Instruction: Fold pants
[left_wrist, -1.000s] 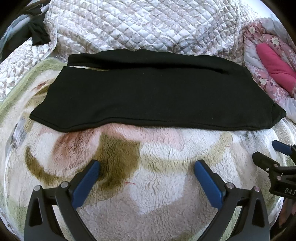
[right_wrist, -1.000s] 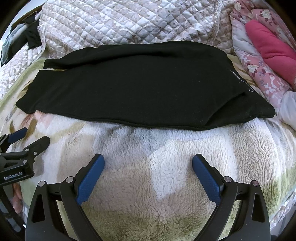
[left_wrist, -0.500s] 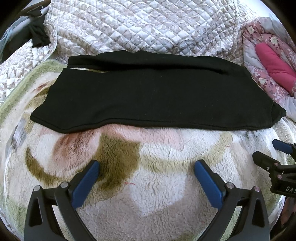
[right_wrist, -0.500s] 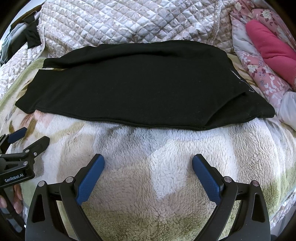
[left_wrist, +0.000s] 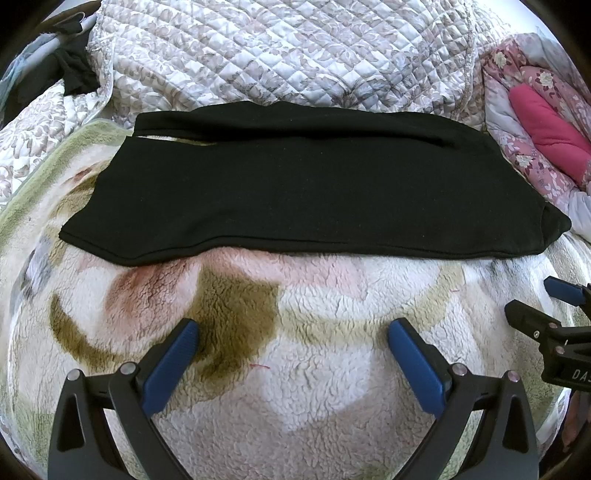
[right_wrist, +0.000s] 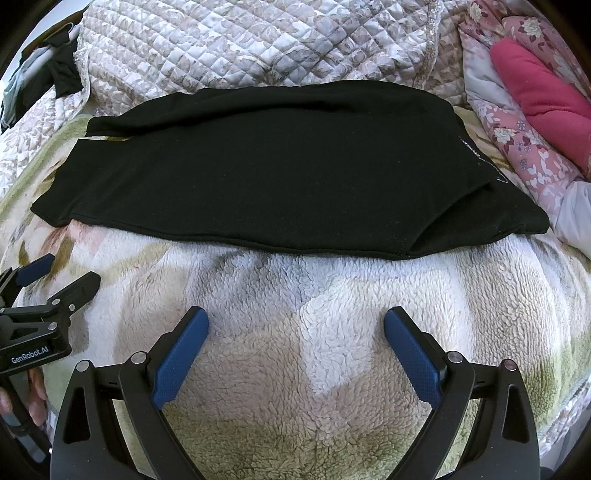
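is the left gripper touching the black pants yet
Apart. The left wrist view shows the open left gripper short of the black pants, with a band of bare fleece blanket between fingertips and hem.

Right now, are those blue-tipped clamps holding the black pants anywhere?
No, nothing is held. The left gripper and right gripper are both open over the fleece blanket, short of the black pants.
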